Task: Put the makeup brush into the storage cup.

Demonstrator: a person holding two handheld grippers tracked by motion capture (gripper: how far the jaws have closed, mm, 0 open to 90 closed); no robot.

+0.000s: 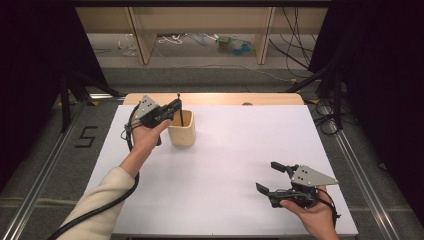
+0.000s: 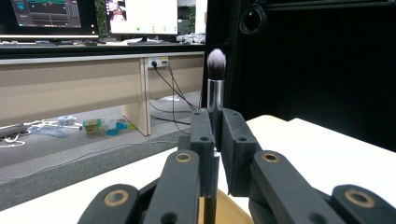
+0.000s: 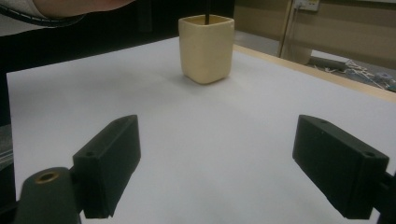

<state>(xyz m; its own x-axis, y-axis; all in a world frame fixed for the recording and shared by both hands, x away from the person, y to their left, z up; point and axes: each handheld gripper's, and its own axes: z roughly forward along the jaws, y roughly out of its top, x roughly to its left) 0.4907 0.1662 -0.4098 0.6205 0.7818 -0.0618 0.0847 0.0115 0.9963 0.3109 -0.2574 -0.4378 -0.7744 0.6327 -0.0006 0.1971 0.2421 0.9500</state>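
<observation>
Brush (image 2: 215,84) stands upright in my left gripper (image 1: 176,108), jaws clamped on its metal ferrule, handle already down inside the cream cup (image 1: 182,129) at the surface's (image 1: 225,165) far left. I'd lower it straight and release gently. My right gripper (image 1: 270,178) waits near me, jaws wide apart, empty.

Lab workspace: monitors (image 2: 93,18) on bench, loose cables (image 1: 295,30) (floor), black curtains (image 1: 380,75).
</observation>
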